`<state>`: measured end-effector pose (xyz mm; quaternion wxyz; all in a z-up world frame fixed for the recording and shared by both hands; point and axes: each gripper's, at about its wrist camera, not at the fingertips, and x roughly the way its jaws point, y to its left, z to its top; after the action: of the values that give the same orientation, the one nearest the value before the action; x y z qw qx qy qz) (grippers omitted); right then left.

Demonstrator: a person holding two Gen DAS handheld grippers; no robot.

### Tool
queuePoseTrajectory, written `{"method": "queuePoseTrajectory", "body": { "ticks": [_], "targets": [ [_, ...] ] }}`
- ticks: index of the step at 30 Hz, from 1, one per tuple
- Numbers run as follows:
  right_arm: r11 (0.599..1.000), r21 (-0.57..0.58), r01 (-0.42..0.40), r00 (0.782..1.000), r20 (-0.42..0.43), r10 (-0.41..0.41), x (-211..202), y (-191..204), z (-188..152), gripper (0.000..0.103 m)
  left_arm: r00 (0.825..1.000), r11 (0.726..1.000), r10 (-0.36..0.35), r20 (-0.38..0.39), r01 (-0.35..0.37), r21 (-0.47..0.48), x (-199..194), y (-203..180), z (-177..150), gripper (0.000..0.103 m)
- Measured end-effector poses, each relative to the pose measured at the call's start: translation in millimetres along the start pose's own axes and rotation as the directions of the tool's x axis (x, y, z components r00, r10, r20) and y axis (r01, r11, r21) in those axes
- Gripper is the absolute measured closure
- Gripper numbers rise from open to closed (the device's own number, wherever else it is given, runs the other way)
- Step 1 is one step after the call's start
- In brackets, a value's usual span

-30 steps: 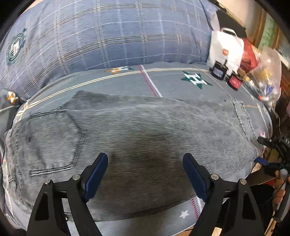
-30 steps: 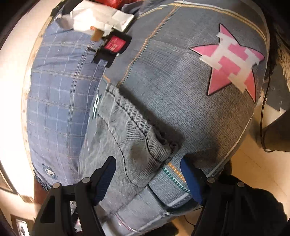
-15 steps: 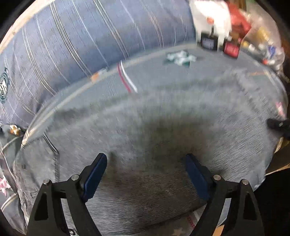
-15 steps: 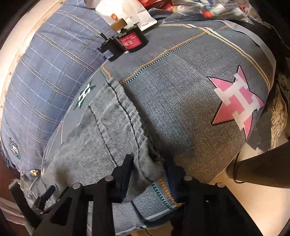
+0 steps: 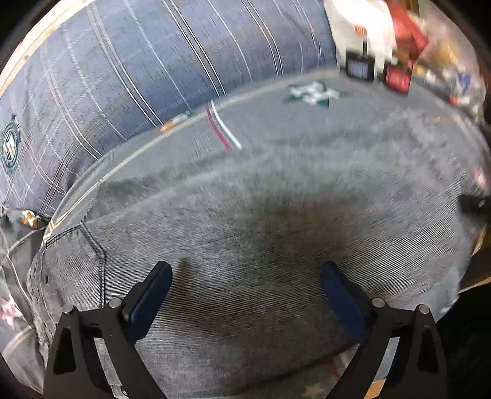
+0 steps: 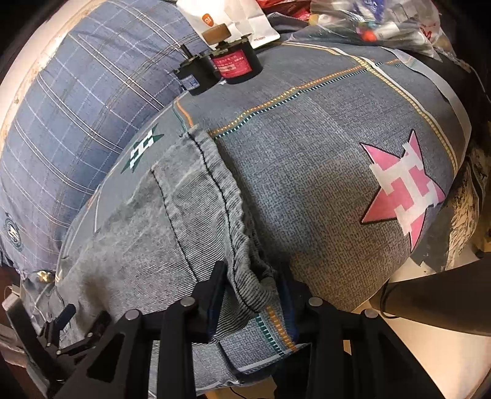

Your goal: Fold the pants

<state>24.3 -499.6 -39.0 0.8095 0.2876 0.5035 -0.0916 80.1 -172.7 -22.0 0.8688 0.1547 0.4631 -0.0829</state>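
Grey denim pants (image 5: 251, 245) lie flat across a grey bed sheet (image 6: 322, 172) printed with a pink star (image 6: 405, 190) and a green star (image 6: 142, 147). A blue plaid duvet (image 5: 138, 67) is bunched along the far edge of the sheet.

The left gripper (image 5: 245, 288) hangs over the middle of the pants, pointing steeply down. Its jaws are spread wide and are opening; the denim lies beneath them, and neither blue pad presses on it.

The right gripper (image 6: 250, 291) pinches the stitched hem end of the pants (image 6: 184, 221) near the front edge of the bed. The fabric bunches into folds between the two pads.

At the far end of the sheet stand a red-labelled black box (image 6: 236, 66) and a white paper bag (image 6: 230, 18).
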Motion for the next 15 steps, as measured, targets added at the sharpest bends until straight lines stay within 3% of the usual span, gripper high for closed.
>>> {"method": "queuePoseTrajectory", "body": {
  "ticks": [2,4,7,11,15],
  "targets": [
    [1.000,-0.019,0.008,1.000,-0.007,-0.008,1.8,2.7,1.9,0.070,1.000,1.000,0.005,0.031,-0.005,-0.009,-4.8,-0.5,-3.0,0.006],
    [0.999,-0.035,0.014,1.000,-0.010,-0.014,2.8,7.0,3.4,0.073,0.998,0.999,0.037,-0.053,-0.036,0.019,15.8,-6.0,-8.1,0.004],
    [0.997,-0.064,0.030,0.999,-0.010,-0.030,2.2,15.6,5.5,0.077,0.998,1.000,-0.005,-0.060,0.004,-0.021,19.5,1.2,-9.2,0.003],
    [0.990,-0.132,0.054,0.997,0.055,-0.047,-20.3,42.0,9.3,0.078,0.998,1.000,0.005,-0.061,-0.005,0.001,20.0,-2.6,-9.4,0.002],
    [0.960,-0.276,0.047,0.990,0.140,-0.008,-57.0,99.3,4.0,0.078,0.992,0.994,-0.091,-0.082,0.085,-0.075,19.2,16.4,-6.4,0.004]
  ]
}}
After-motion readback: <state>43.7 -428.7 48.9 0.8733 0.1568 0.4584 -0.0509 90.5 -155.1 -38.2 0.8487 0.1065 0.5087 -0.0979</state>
